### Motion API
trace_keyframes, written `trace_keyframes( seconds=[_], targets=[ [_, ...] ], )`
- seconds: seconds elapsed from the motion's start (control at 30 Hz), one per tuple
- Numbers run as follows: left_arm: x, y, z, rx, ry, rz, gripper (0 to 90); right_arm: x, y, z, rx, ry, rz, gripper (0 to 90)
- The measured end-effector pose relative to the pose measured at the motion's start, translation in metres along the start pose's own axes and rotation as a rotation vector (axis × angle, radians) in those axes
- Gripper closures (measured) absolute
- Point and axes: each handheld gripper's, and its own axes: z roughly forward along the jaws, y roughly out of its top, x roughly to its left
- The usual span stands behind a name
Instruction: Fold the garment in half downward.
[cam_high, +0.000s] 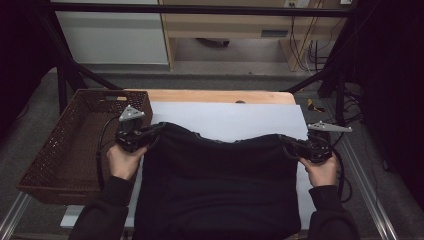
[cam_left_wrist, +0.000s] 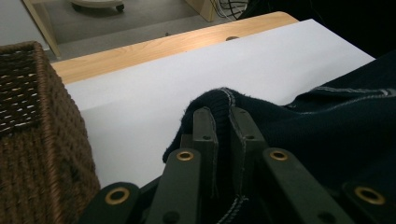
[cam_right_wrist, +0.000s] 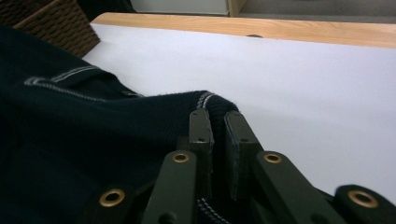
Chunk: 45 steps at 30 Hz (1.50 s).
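Observation:
A dark navy garment with a ribbed hem lies spread over the white sheet and hangs off the near table edge. My left gripper is shut on its far left corner; in the left gripper view the ribbed hem is pinched between the jaws of the gripper. My right gripper is shut on the far right corner, where the hem is clamped between the jaws of the gripper. The cloth edge sags between the two grippers.
A brown wicker basket stands at the left edge of the table, close to my left gripper. The wooden table edge runs along the far side. Black frame bars rise at both far corners.

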Motion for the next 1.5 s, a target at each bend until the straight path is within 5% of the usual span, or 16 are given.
trace_keyframes(
  seconds=[0.27,0.77,0.9,1.27,1.37,1.5],
  targets=[
    [-0.02,-0.021,-0.029,0.0,-0.019,0.084,81.0,0.017,-0.013,-0.023,-0.001,0.023,-0.022,83.3],
    [-0.044,-0.08,-0.063,0.033,-0.071,0.064,80.7,0.034,-0.072,-0.054,0.055,0.073,-0.032,83.0],
    [-0.054,-0.098,-0.068,0.069,-0.067,0.089,80.1,0.039,-0.089,-0.058,0.099,0.086,-0.043,82.8],
    [-0.067,-0.157,-0.069,0.175,-0.11,0.026,78.1,0.045,-0.134,-0.056,0.246,0.099,-0.039,81.2],
    [-0.068,-0.159,-0.065,0.186,-0.106,0.027,72.4,0.046,-0.139,-0.052,0.28,0.1,-0.054,78.6],
    [-0.068,-0.148,-0.062,0.132,-0.058,0.061,52.9,0.046,-0.136,-0.05,0.26,0.106,-0.074,67.3]
  ],
)
